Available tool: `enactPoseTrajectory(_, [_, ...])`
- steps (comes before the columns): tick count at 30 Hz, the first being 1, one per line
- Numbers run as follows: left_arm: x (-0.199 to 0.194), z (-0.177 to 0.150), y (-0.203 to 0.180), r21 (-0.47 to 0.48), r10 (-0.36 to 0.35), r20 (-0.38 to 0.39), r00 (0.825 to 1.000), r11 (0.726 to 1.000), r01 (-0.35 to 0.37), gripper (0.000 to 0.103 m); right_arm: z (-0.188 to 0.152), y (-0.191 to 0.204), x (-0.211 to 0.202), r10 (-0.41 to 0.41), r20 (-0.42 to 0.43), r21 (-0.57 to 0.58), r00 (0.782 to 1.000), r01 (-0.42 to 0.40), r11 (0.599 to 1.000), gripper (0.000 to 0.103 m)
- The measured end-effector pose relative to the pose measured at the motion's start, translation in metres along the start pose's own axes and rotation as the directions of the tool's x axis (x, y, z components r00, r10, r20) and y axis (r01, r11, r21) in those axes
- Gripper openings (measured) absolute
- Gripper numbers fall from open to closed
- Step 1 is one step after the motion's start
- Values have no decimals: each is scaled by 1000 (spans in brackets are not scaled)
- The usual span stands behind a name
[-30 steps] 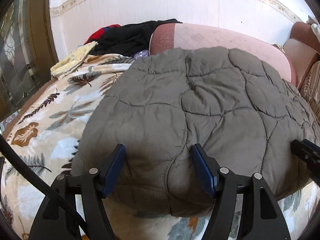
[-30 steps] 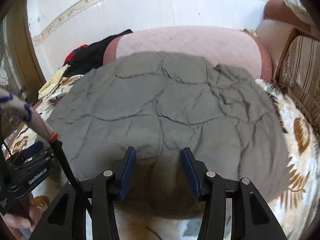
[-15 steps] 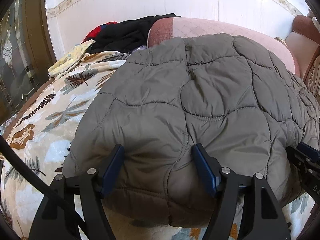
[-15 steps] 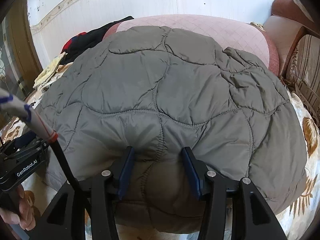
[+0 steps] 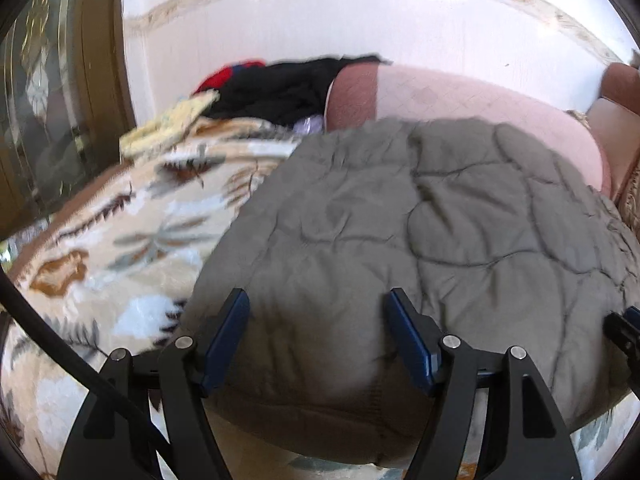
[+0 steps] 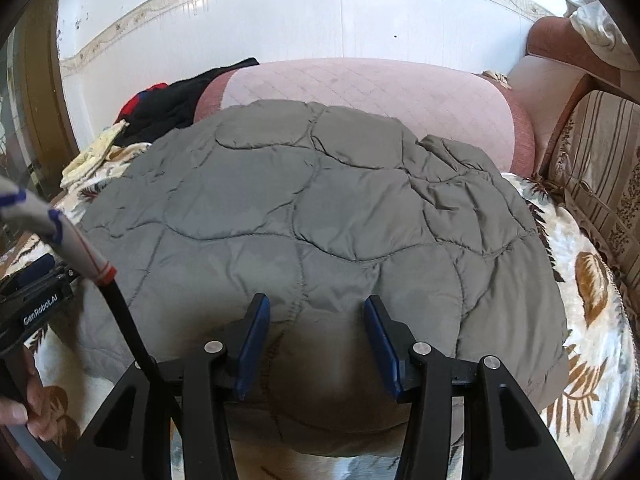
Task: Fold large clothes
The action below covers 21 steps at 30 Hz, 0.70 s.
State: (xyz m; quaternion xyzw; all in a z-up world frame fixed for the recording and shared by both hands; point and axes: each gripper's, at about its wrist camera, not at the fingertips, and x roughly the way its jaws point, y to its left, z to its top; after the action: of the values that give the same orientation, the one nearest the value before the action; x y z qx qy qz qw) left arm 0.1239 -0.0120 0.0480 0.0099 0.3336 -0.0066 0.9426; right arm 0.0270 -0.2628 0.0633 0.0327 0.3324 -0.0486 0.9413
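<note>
A grey quilted jacket [image 5: 440,240] lies folded and spread flat on a leaf-patterned blanket [image 5: 120,248]; it also fills the right wrist view [image 6: 320,216]. My left gripper [image 5: 316,312] is open, its blue-padded fingers [image 5: 228,332] standing wide apart over the jacket's near edge. My right gripper [image 6: 316,316] is open too, over the near edge further right. Neither holds cloth. The left gripper's body [image 6: 36,304] shows at the left of the right wrist view.
A pink cushion [image 6: 368,92] lies behind the jacket against the white wall. Black and red clothes [image 5: 280,88] and a yellow cloth [image 5: 168,128] are piled at the back left. A striped sofa back [image 6: 600,168] is on the right. A wooden door frame [image 5: 100,60] stands left.
Both grippers have pulled back and up from the jacket; it looks smaller and lies flatter than half a second ago. The left view is blurred by motion.
</note>
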Motion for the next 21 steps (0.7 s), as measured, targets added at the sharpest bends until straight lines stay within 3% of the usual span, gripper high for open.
enactPoseTrajectory(5, [3,-4,-7,43,30,7,1000,999,-30,71,-3,1,7,-3,-19,-7,1000,3,1000,53])
enactPoseTrajectory(21, [8,-7,-8,57,40,1,999,998,-40,73,-7,4,16,-12,-34,-30,999,11,999,54])
